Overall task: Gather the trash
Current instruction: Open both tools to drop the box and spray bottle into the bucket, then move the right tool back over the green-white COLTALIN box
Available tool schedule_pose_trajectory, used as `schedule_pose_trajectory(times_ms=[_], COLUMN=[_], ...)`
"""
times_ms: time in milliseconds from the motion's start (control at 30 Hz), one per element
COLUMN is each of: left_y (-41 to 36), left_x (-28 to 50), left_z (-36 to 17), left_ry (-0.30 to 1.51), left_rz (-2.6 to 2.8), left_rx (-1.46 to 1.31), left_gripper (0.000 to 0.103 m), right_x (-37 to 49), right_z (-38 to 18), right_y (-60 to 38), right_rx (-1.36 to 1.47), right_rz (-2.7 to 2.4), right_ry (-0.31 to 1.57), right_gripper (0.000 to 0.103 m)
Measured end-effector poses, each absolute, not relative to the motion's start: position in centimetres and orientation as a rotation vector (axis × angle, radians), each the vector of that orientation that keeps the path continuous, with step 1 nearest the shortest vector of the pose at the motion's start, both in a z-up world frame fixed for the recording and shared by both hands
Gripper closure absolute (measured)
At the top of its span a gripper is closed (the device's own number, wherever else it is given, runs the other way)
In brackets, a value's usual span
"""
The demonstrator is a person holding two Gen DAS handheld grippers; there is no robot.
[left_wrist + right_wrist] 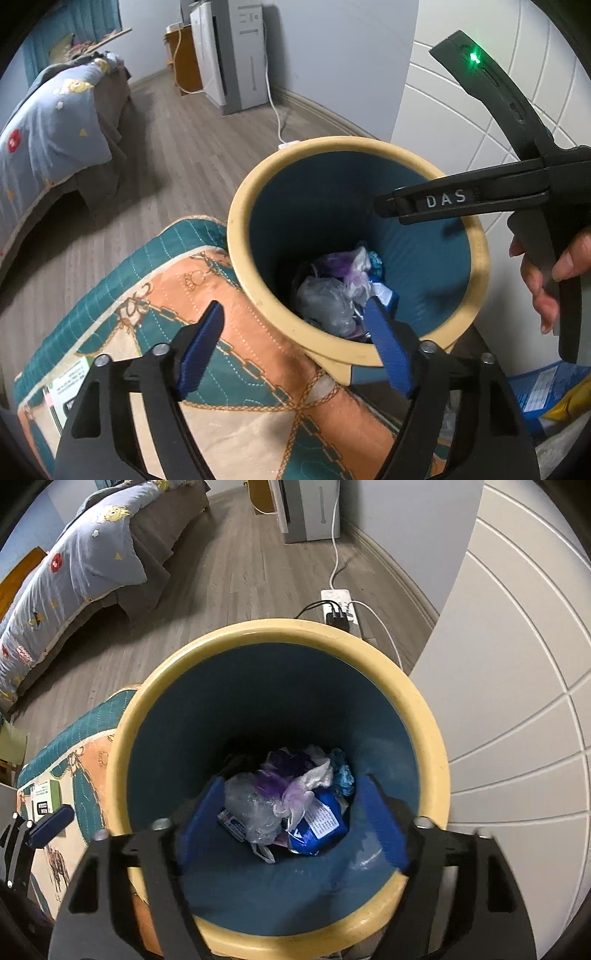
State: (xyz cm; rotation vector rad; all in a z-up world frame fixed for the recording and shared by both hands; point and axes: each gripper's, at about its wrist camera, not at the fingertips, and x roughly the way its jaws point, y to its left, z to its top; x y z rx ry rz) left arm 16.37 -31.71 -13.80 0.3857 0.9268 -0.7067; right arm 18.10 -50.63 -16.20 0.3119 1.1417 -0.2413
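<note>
While both grippers stand wide and empty, the trash (291,797) lies at the bottom of the bin (155,686), straight below the right gripper (291,823), which hangs over the mouth, nearer than the left gripper (295,347) straddling the near rim.

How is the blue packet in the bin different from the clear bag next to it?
The blue packet is shiny dark blue with a white printed label; the clear bag is see-through grey with no print that I can see. The packet looks puffy and smooth, while the bag is crumpled and wrinkly. The packet lies on the right of the pile, the bag on the left. Both sit at the bottom of the bin, touching the other trash.
</note>
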Motion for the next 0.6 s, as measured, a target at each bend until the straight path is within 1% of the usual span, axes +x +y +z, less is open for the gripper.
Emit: schedule_pose_trajectory(times_ms=[33,67,100,233,367,600], left_y=[-31.5,-31.3,-30.9,-29.0,-26.0,-17.7], left_x=[16.3,16.3,16.2,15.9,15.6,15.7], left_z=[-13.8,-13.7,-13.6,-12.9,-11.3,-6.8], left_ry=[0.929,0.93,0.928,0.931,0.915,0.91], left_rz=[-0.702,-0.695,-0.68,-0.626,-0.558,-0.416], left_rx=[0.376,0.368,0.361,0.351,0.357,0.315], left_gripper=[0.017,0.01,0.008,0.007,0.007,0.006], right_x=[18.0,18.0,17.9,18.0,18.2,18.5], right_z=[-15.9,-15.5,-15.1,-13.2,-11.3,-7.6], right_y=[-50.6,-50.5,-50.5,-49.3,-46.9,-40.5], right_rx=[0.311,0.313,0.319,0.333,0.274,0.166], right_rz=[-0.243,-0.243,-0.24,-0.198,-0.148,-0.007], right_ry=[1.136,1.13,1.122,1.101,1.085,1.036], right_gripper=[0.011,0.008,0.006,0.006,0.006,0.006])
